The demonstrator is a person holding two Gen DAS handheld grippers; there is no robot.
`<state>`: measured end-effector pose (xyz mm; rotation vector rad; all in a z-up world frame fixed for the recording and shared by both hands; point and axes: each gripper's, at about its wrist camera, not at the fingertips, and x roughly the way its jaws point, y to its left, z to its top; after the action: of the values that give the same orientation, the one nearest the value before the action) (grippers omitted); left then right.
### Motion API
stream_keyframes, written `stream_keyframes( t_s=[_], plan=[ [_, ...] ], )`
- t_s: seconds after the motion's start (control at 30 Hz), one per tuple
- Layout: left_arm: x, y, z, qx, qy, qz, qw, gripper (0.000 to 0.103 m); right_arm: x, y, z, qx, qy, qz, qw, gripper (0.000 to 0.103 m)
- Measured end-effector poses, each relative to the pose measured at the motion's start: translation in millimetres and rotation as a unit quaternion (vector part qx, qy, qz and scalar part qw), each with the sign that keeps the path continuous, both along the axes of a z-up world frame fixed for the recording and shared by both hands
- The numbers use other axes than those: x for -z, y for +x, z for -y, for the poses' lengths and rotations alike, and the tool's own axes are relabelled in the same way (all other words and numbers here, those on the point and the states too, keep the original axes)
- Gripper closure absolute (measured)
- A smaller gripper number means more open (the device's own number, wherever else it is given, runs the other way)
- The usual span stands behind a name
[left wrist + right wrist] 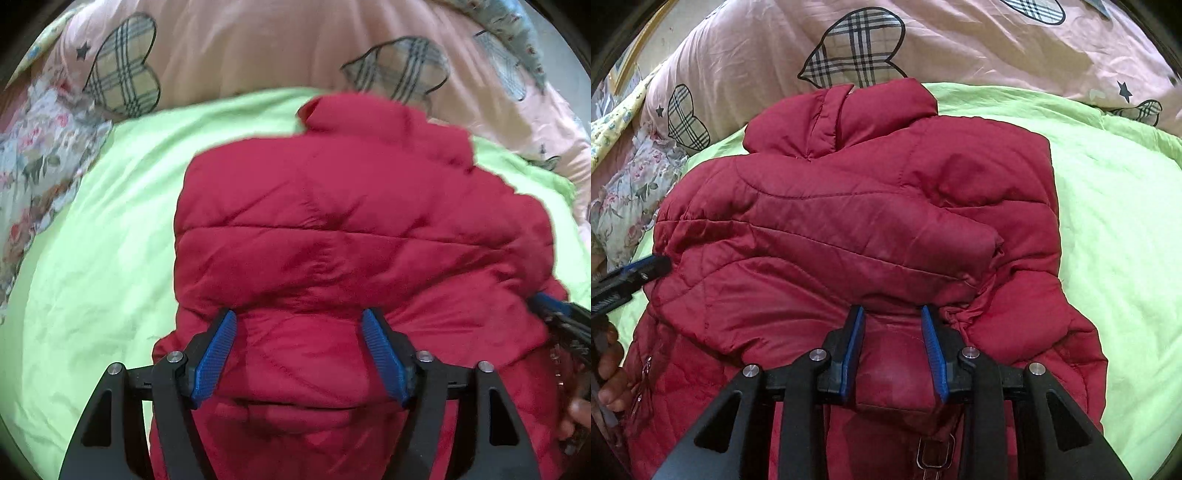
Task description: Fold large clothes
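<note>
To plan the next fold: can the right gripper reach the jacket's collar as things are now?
Probably yes. The right gripper is open over the near part of the red jacket. The collar lies at the far end, uncovered, with only the jacket's own padding between them.

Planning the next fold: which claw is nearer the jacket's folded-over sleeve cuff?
Right. The right claw sits over the red jacket just below the sleeve cuff, slightly toward the person's left. The left claw is at the jacket's far left edge, across the garment from it.
</note>
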<state>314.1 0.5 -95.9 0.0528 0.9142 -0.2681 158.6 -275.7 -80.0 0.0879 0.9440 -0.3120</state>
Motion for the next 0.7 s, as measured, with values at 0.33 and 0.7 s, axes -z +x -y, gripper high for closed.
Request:
stream_keyframes(
  t_s=[0.33,0.7],
  plan=[
    [16,12,-10,-0.006,-0.023,-0.017,0.9996,0.024,2,-2,-2,-0.002,-0.007,0.001,1.000,0.069],
    [-2,-11,-28,-0.021,-0.032,-0.025,0.9990,0.020,-16,-17,16,0.025,0.096,0.014,0.995,0.069]
  ],
)
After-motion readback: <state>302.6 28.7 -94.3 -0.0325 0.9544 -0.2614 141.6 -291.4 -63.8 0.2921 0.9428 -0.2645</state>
